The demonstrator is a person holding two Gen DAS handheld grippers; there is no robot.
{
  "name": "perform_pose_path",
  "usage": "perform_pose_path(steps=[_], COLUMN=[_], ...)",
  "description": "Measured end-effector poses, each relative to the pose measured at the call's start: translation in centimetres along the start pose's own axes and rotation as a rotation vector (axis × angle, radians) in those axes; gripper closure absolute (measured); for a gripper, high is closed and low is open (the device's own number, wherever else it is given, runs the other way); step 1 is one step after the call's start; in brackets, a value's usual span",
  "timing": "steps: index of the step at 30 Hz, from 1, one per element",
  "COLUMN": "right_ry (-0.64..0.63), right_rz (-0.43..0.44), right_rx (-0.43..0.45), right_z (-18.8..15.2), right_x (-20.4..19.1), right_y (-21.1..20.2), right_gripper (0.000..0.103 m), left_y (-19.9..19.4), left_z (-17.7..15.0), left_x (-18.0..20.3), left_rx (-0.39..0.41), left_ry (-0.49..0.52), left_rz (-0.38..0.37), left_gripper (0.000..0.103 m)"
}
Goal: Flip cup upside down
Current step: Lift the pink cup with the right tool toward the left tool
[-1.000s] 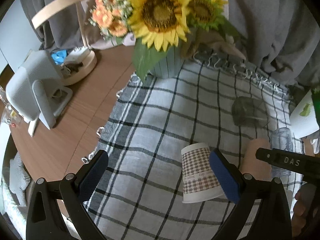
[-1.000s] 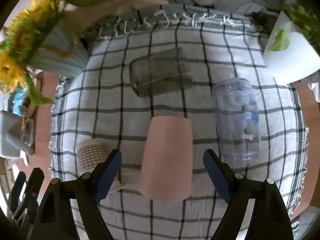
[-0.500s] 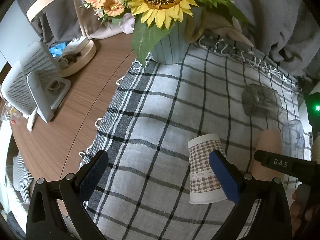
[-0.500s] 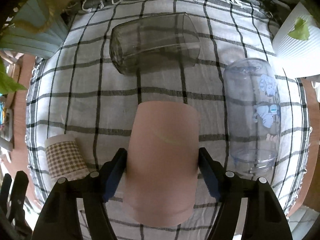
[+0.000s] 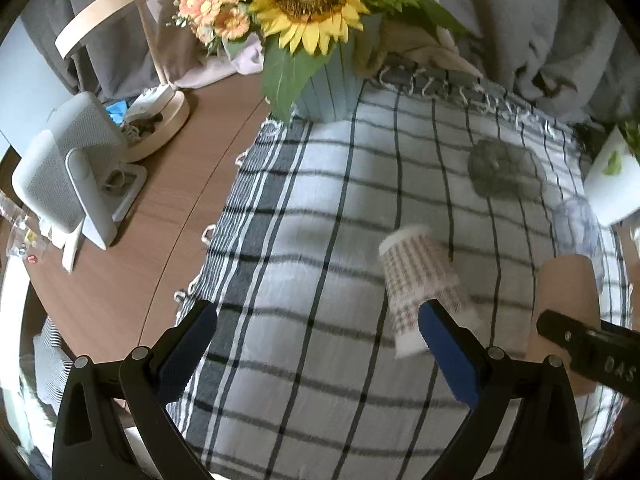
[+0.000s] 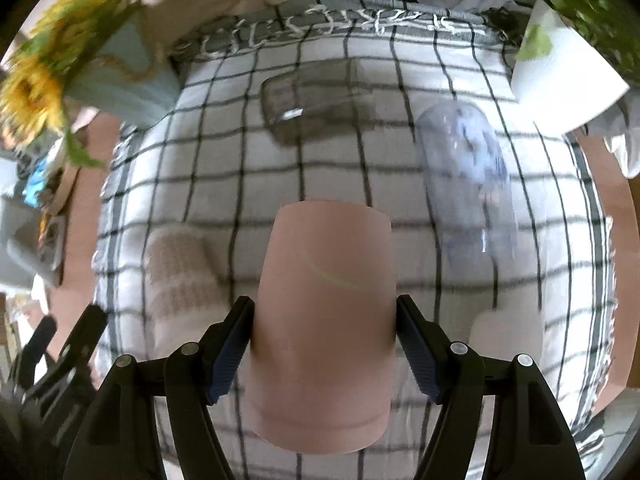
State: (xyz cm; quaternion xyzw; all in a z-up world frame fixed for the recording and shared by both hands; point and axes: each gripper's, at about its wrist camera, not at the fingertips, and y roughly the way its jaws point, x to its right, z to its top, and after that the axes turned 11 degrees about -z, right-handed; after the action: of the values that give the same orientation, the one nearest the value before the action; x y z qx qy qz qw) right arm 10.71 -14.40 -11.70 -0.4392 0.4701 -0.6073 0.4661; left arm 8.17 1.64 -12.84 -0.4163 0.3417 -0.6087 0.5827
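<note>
The right gripper (image 6: 325, 344) has its two fingers (image 6: 230, 350) clamped on the pink cup (image 6: 326, 320), one pad on each side wall, with the cup's wide rim end down near the finger roots and its closed end pointing forward, past the fingertips. The blurred cloth around it suggests, as a judgement only, that the cup is being carried off the checked tablecloth (image 6: 240, 184) rather than resting on it. To do the flip well, keep the squeeze even so the smooth wall does not slide between the pads, gain clearance above the cloth before rolling the wrist, and turn about the line through the two pads so the rim comes round to face down squarely. Set the whole rim flat on the cloth at once; a tilted landing could tip it. Watch the neighbours: the patterned paper cup (image 6: 182, 280) lies on its side just left of the left finger, the clear printed tumbler (image 6: 468, 184) lies ahead and right of the right finger, and the smoky glass (image 6: 316, 100) lies further ahead. The left gripper (image 5: 316, 344) has its fingers wide apart and grips nothing, the paper cup just ahead of its right finger; it should stay out of the swing.
</note>
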Motion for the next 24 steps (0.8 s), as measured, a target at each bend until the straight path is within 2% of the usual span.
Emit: perform_pose_path(steps=[4,12,15,19,24], right_ry=[-0.012,-0.049,-0.050,-0.064,-0.067], right_rz=[0.023,-0.011,-0.032,-0.041,-0.017], right_rx=[-0.034,-0.102,-0.118,-0.091,-0.094], right_z=[-2.2,-5.8,-6.3,-6.6,-6.6], right_x=[-0.9,-2.0,-2.2,-2.4,-2.2], right_y=[0.8,3.8,4.8,4.8,4.5], right_gripper=[0.032,0.032,0.032,0.032,0.030], left_y=[0.4,1.3,1.5,1.5,0.8], left_z=[-1.8,-4.4,-5.0,-5.5,-5.8], left_x=[-0.3,-0.2,-0.1,0.1,0.3], left_rx=[-0.040,-0.101,-0.112,-0.124,-0.117], left_ry=[0.027,0.060,0.070,0.068,0.075], left_rz=[0.003,0.007,0.015,0.019,0.014], left_gripper=[0.000,0.000,0.000,0.000,0.000])
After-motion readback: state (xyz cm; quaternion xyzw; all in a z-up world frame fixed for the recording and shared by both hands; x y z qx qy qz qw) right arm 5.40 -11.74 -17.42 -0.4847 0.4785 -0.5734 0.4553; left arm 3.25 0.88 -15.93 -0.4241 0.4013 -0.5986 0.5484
